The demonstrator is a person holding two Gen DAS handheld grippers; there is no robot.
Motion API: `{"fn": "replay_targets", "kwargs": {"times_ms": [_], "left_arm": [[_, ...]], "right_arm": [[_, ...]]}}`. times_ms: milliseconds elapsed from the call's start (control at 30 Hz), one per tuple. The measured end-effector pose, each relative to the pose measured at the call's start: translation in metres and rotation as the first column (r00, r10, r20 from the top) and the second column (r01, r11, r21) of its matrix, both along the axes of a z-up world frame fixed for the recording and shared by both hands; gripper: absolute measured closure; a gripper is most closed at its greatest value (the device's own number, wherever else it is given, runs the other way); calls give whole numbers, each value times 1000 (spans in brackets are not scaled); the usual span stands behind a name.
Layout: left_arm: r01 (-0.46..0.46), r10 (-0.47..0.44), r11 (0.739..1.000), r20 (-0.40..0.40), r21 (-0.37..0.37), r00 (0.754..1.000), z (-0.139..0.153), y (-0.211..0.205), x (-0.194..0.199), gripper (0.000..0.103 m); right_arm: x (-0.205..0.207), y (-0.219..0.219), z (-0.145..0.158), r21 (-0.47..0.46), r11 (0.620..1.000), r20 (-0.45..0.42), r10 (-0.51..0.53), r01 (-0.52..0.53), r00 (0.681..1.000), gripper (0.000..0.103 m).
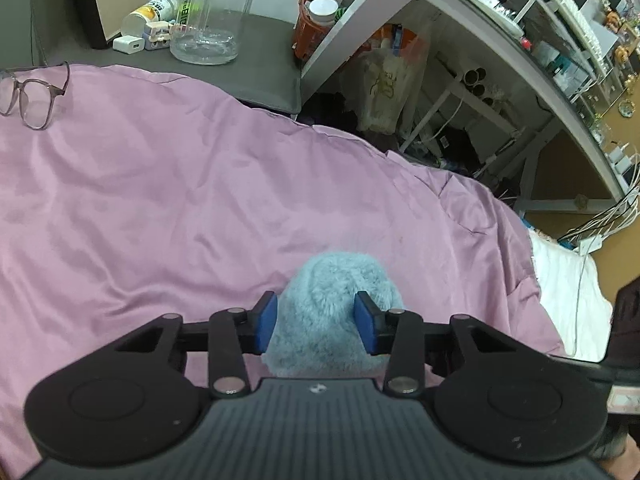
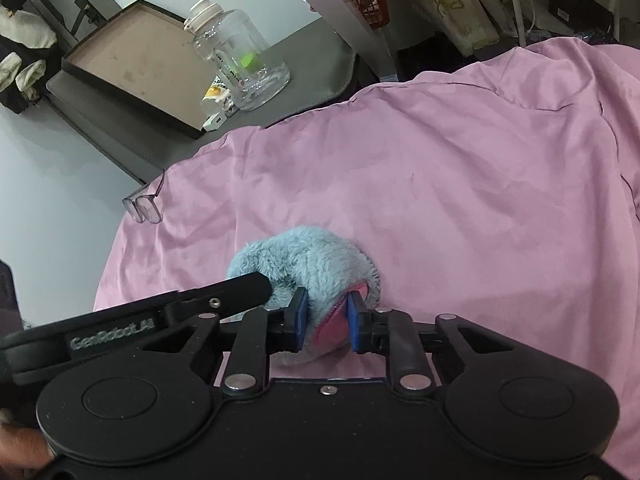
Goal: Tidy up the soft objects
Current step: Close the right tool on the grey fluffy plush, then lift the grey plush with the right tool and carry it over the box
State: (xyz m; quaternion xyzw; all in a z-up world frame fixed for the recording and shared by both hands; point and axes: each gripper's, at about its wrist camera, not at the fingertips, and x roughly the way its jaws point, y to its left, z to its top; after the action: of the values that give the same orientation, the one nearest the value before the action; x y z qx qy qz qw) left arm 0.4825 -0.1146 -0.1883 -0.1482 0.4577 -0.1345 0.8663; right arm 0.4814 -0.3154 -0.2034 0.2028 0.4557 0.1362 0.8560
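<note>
A fluffy blue plush item [image 1: 332, 312] lay on the pink bedsheet [image 1: 160, 200], near the close edge of the bed and right in front of both grippers. Its pile was long, pale grey-blue and shaggy, and from the left wrist view it read as a rounded, domed lump. From the right wrist view [image 2: 308, 268] it looked curled or folded over on itself, with a smooth pink lining [image 2: 332, 320] showing at its lower opening; what kind of item it was could not be told for certain.

The left gripper [image 1: 318, 320] had its blue fingers [image 1: 266, 326] set on either side of the plush, pressed into the fur so that the pile bulged around them. The right gripper [image 2: 324, 318] had its fingers [image 2: 301, 316] drawn close together, pinching the edge of the plush where the pink lining met the fur. In the right wrist view the left gripper's black finger reached in from the left and sank into the fur.

A pair of eyeglasses [image 1: 34, 96] rested on the sheet at its far corner, well apart from the plush. Beyond the bed a grey bench [image 1: 256, 52] carried a large clear plastic jug [image 1: 212, 12], a white charger [image 1: 129, 44] and a shallow dark tray [image 2: 136, 64].
</note>
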Motion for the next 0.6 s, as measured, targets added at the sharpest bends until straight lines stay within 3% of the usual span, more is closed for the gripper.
{"fn": "replay_targets", "kwargs": {"times_ms": [67,200,600], "left_arm": [[4,-4,1000,-23,-24,1000,-4,1,4,74],[6,-7,999,-32,-41,999,-4,1,2,80],[30,-30,997,0,-74,1000,46,12,-38,82]], "right_arm": [[-1,0,0,0,1000,0,2,-2,1000,85],[-5,-1,5,-10,1000,1,1,-1,1000,87],[-47,10,58,-27,1000,48,-7,8,999,87]]}}
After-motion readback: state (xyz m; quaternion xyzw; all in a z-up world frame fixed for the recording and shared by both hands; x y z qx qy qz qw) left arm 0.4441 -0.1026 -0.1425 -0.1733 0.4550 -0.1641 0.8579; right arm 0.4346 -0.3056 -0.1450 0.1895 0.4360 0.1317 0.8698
